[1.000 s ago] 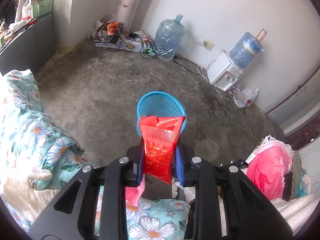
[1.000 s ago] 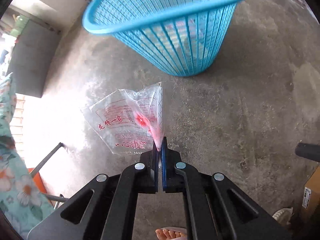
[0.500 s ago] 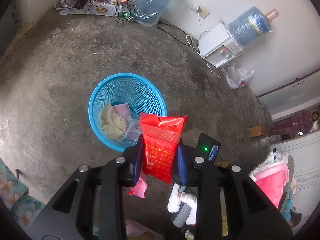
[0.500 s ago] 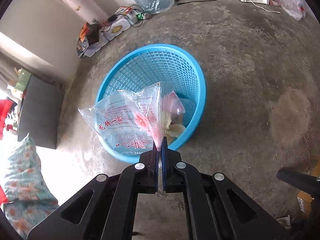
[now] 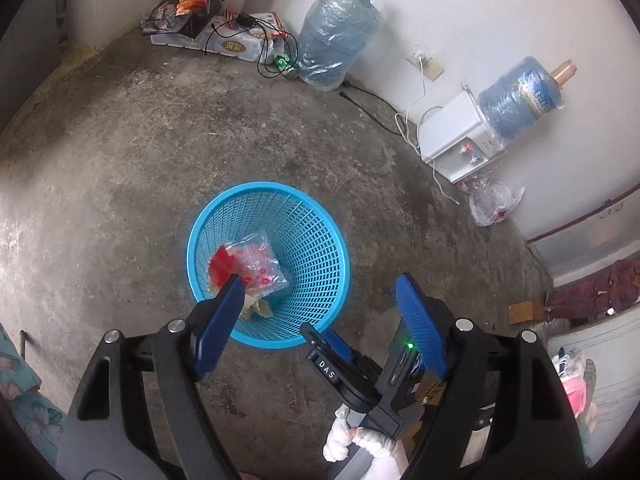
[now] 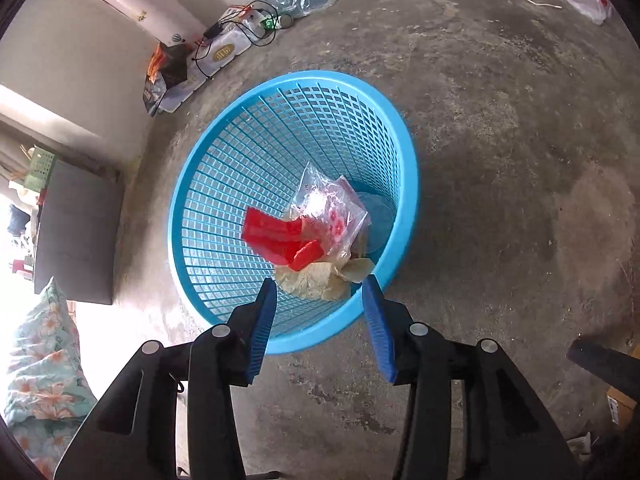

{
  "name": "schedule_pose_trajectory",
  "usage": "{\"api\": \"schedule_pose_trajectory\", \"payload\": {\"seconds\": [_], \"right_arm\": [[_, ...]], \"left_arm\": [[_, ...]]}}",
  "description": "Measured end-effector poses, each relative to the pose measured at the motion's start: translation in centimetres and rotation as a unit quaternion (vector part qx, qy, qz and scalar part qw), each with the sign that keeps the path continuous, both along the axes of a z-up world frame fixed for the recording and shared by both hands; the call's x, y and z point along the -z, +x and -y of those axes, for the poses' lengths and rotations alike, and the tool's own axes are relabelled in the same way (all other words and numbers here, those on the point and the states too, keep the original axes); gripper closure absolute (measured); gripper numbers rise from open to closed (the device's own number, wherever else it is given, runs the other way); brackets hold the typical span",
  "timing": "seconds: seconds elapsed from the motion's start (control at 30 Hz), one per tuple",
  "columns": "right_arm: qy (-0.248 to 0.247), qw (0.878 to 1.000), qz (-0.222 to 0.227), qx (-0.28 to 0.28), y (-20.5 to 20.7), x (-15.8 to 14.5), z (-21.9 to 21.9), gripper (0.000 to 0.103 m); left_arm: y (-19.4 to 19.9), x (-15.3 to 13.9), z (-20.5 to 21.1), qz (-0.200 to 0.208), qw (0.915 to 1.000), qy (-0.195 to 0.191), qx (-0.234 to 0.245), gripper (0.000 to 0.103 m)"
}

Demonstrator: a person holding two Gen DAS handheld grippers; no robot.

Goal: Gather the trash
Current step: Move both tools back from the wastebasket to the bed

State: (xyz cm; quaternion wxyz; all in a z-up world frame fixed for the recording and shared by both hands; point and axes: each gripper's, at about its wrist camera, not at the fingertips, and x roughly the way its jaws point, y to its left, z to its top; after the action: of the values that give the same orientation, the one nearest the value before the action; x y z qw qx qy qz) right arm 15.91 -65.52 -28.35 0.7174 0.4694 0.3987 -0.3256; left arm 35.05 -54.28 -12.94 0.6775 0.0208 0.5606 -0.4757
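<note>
A blue mesh basket (image 5: 320,220) (image 6: 224,184) stands on the concrete floor. Inside lie a red wrapper (image 6: 276,238) (image 5: 221,265), a clear plastic bag with red print (image 6: 332,208) (image 5: 260,262) and crumpled tan paper (image 6: 316,280). My left gripper (image 5: 320,292) is open and empty, above the basket's near rim. My right gripper (image 6: 320,280) is open and empty, just above the near rim. The right gripper's body also shows in the left wrist view (image 5: 360,368).
Two water bottles (image 5: 336,40) (image 5: 520,96), a white dispenser (image 5: 460,140), cables and boxes (image 5: 240,40) line the far wall. A plastic bag (image 5: 492,200) lies by the dispenser. Flowered bedding (image 6: 44,360) is at the left, a dark cabinet (image 6: 76,232) beyond it.
Both grippers have opened. The red wrapper has left my left gripper and the clear bag my right; both now lie in the basket.
</note>
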Motion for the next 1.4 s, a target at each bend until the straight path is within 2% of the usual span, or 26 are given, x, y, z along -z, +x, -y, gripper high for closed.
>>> {"api": "schedule_pose_trajectory", "payload": {"seconds": [0.17, 0.3, 0.4, 0.5, 0.57, 0.63, 0.73, 0.83, 0.93, 1.07, 1.17, 1.27, 1.33, 1.4], "right_arm": [[-0.017, 0.999, 0.034, 0.014, -3.4, -4.7, -1.3, 0.059], [-0.061, 0.997, 0.049, -0.012, -5.2, -10.3, -3.7, 0.058], [-0.115, 0.990, 0.062, -0.051, -5.8, -14.9, -6.4, 0.047], [-0.169, 0.978, 0.079, -0.093, -6.1, -19.3, -9.6, 0.035], [-0.201, 0.967, 0.094, -0.123, -5.9, -21.9, -11.7, 0.031], [-0.230, 0.955, 0.110, -0.150, -5.5, -24.2, -14.0, 0.024], [-0.272, 0.934, 0.134, -0.188, -4.7, -27.5, -17.6, 0.016], [-0.304, 0.910, 0.159, -0.232, -4.4, -30.1, -21.5, 0.008], [-0.316, 0.889, 0.176, -0.282, -4.0, -31.8, -24.9, 0.007], [-0.284, 0.878, 0.192, -0.335, -3.4, -32.9, -28.2, 0.007], [-0.254, 0.870, 0.203, -0.371, -3.0, -33.1, -30.4, 0.007], [-0.228, 0.863, 0.205, -0.401, -2.6, -33.2, -32.3, 0.007], [-0.211, 0.860, 0.204, -0.417, -2.3, -33.2, -33.2, 0.007], [-0.197, 0.858, 0.200, -0.430, -2.0, -33.0, -34.1, 0.007]], "left_arm": [[-1.0, -4.3, -3.2, 0.008, 0.9993, -0.036, -0.010, 0.030], [-2.9, -10.2, -8.5, 0.038, 0.9956, -0.084, -0.019, 0.029], [-5.1, -14.9, -13.8, 0.071, 0.9901, -0.120, -0.017, 0.029], [-7.6, -18.7, -19.7, 0.120, 0.9844, -0.126, -0.027, 0.024], [-8.9, -20.8, -24.0, 0.144, 0.9798, -0.132, -0.045, 0.023], [-10.2, -22.5, -28.4, 0.165, 0.9740, -0.137, -0.072, 0.020], [-12.4, -24.2, -35.4, 0.200, 0.9608, -0.139, -0.133, 0.020], [-14.8, -25.1, -42.2, 0.251, 0.9389, -0.117, -0.205, 0.020], [-17.4, -25.4, -48.0, 0.285, 0.9137, -0.088, -0.276, 0.020], [-19.6, -24.8, -54.8, 0.282, 0.8878, -0.062, -0.359, 0.020], [-21.4, -24.2, -58.3, 0.281, 0.8723, -0.046, -0.398, 0.020], [-22.9, -23.1, -60.2, 0.276, 0.8665, -0.041, -0.414, 0.020], [-23.5, -22.1, -61.0, 0.267, 0.8676, -0.041, -0.418, 0.019], [-23.7, -21.1, -61.2, 0.254, 0.8721, -0.042, -0.416, 0.019]]}}
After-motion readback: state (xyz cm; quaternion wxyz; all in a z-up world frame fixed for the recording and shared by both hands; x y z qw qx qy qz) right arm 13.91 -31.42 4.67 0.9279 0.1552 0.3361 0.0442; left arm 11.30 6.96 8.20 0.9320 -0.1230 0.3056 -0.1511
